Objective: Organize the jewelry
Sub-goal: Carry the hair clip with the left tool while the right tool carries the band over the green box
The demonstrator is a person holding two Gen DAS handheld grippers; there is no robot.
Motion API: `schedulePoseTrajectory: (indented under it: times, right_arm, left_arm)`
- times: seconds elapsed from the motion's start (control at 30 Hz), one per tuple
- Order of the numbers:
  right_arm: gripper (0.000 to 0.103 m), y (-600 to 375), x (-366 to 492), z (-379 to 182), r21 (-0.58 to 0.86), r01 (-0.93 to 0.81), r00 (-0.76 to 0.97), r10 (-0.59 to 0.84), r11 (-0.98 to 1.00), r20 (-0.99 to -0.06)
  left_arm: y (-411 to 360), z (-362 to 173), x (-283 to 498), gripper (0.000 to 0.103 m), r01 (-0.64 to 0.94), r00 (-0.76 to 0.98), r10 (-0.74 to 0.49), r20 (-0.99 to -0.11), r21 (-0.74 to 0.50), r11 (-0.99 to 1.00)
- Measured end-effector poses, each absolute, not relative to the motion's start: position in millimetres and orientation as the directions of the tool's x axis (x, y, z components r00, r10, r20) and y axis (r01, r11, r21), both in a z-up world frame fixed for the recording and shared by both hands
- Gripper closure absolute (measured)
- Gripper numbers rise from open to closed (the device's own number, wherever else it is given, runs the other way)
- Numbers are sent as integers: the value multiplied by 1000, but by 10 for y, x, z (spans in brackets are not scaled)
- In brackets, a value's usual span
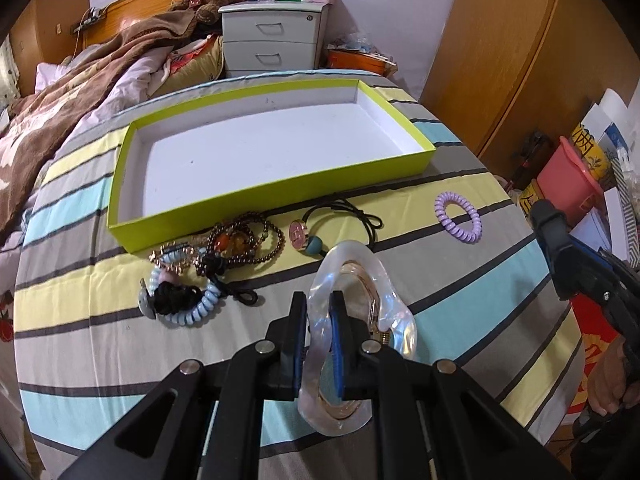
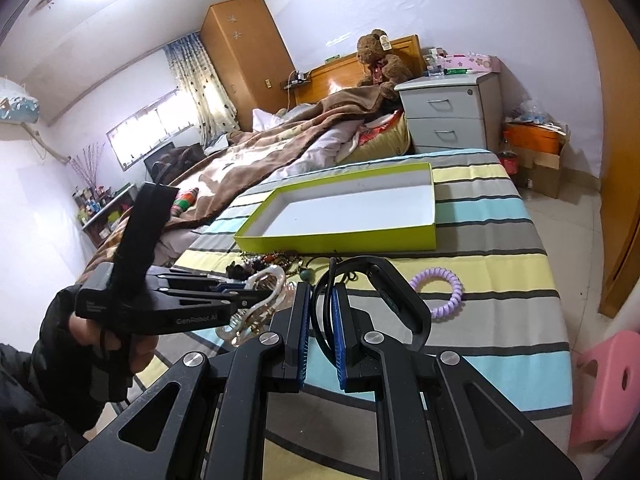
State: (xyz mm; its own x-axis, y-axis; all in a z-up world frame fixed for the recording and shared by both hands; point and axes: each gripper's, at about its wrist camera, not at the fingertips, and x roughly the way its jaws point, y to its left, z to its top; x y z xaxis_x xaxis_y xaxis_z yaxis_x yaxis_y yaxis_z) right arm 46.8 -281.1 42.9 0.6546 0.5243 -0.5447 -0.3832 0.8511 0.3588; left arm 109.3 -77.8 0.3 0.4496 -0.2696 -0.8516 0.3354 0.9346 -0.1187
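Observation:
My left gripper (image 1: 318,320) is shut on a clear, pearly chunky bangle (image 1: 384,280) and holds it above the striped cover; the bangle also shows in the right wrist view (image 2: 264,304). My right gripper (image 2: 320,312) is shut on a black wristband (image 2: 404,300) with a thin strap between the pads. A lime-green tray (image 1: 224,204), white inside, lies empty behind a heap of bead bracelets (image 1: 244,244), a light-blue coil hair tie (image 1: 200,308), a black cord with a pink charm (image 1: 298,236) and a purple coil hair tie (image 1: 458,222).
The striped cover (image 1: 460,312) ends at a floor edge on the right, with a pink bucket (image 1: 568,176) and a pink stool (image 2: 608,384) there. A rumpled brown blanket (image 1: 60,120) lies left. A grey drawer unit (image 1: 276,36) stands behind the tray.

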Motion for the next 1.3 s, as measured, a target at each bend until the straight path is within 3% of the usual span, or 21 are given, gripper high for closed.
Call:
schedulePoseTrajectory:
  times: [0.33, 0.87, 1.3]
  right_arm:
    - [92, -2796, 575, 476, 324, -366, 661, 489, 873, -570]
    - [92, -2639, 1086, 784, 217, -376, 691, 428, 901, -583]
    - [92, -2473, 1978, 622, 140, -336, 658, 339, 931, -673]
  left_arm:
    - [-819, -90, 1130, 92, 335, 433, -251, -866, -105, 936]
    - [-553, 409, 1443, 92, 311, 508, -264, -820, -112, 944]
    - [-197, 444, 2131, 92, 199, 527, -214, -822, -126, 972]
